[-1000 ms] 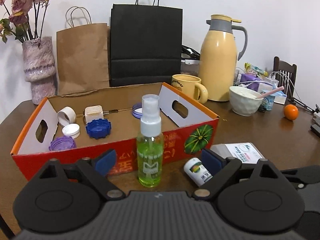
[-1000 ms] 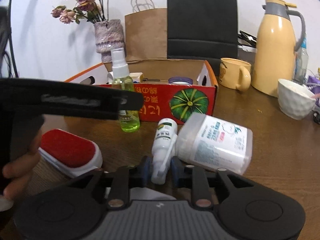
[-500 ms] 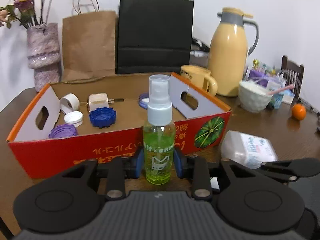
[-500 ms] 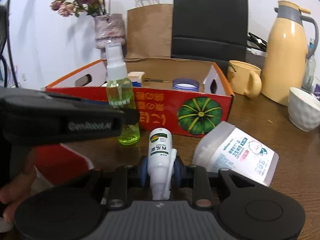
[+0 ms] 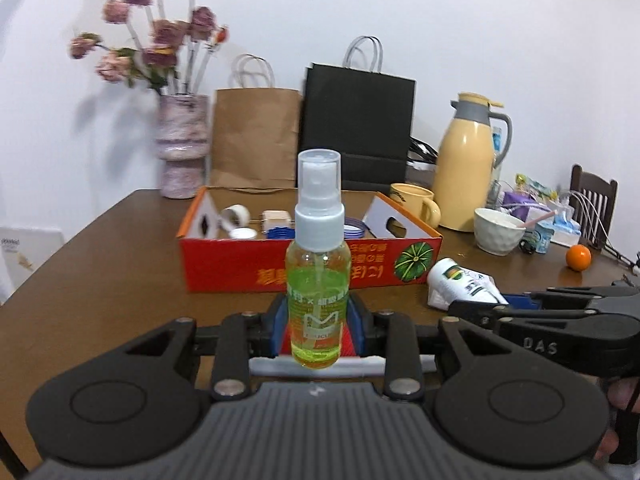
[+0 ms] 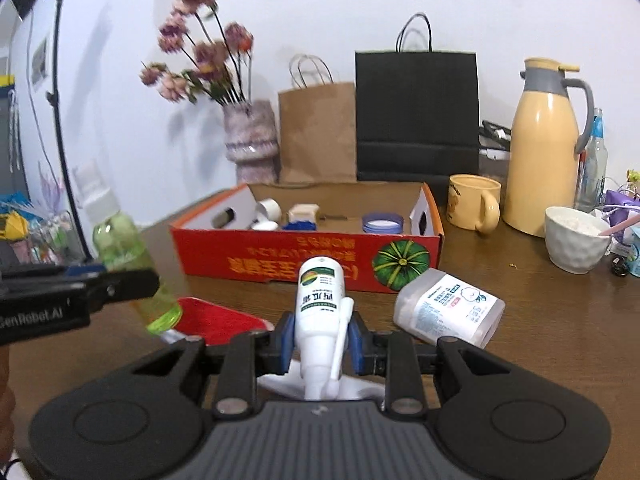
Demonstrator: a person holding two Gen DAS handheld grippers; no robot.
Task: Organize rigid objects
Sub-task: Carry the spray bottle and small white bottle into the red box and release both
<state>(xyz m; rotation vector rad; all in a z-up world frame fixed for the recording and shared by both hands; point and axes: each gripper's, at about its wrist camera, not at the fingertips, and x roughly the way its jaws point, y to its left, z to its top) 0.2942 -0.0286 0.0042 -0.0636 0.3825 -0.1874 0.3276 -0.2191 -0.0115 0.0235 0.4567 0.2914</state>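
Hand-held gripper, left [image 5: 318, 322]: pads clamped on the upright green spray bottle [image 5: 318, 280], held clear of the tabletop [image 5: 100, 280] in front of the red cardboard box [image 5: 240, 268], which already holds several caps. Right view: right hand-held gripper [image 6: 322, 338] closed on a white squeeze bottle [image 6: 320, 304], also short of the box; a frosted jar [image 6: 448, 308] and a red-topped item [image 6: 216, 318] lie loose outside. Judged partway: two items in hand, two remaining.
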